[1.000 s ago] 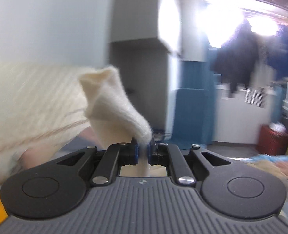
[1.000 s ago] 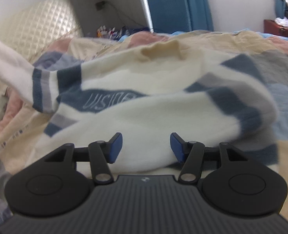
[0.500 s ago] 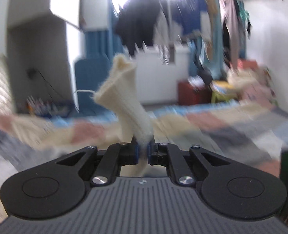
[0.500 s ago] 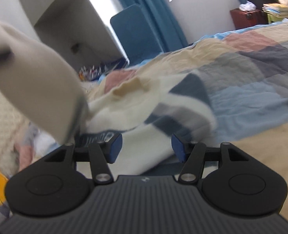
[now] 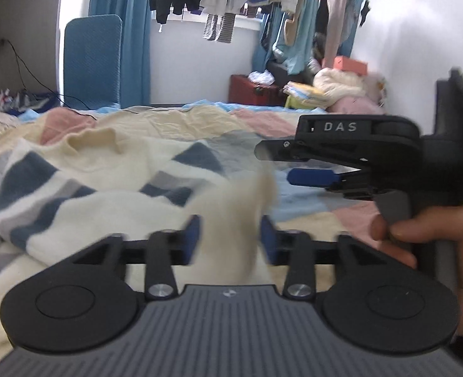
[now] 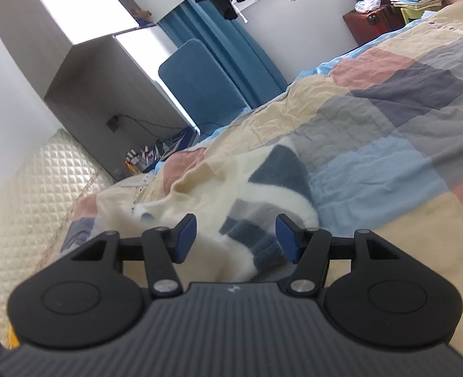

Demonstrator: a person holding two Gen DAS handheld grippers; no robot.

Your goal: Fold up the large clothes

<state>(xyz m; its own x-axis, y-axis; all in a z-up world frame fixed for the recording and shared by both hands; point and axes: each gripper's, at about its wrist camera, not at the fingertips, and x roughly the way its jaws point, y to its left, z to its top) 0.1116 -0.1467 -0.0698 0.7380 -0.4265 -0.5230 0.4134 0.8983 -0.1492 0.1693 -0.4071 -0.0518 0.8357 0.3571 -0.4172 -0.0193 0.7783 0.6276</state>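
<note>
- The left gripper [image 5: 229, 240] has just been opening; its blue pads stand apart, with a blurred cream fold of the sweater [image 5: 83, 194] between them (whether a pad touches it I cannot tell).
- The right gripper [image 6: 236, 238] is spread about halfway and holds nothing; a hand [image 5: 435, 229] grips its handle.
- The cream, blue-striped sweater lies crumpled on the patchwork quilt [image 6: 388, 132], just beyond both sets of fingertips.
</note>
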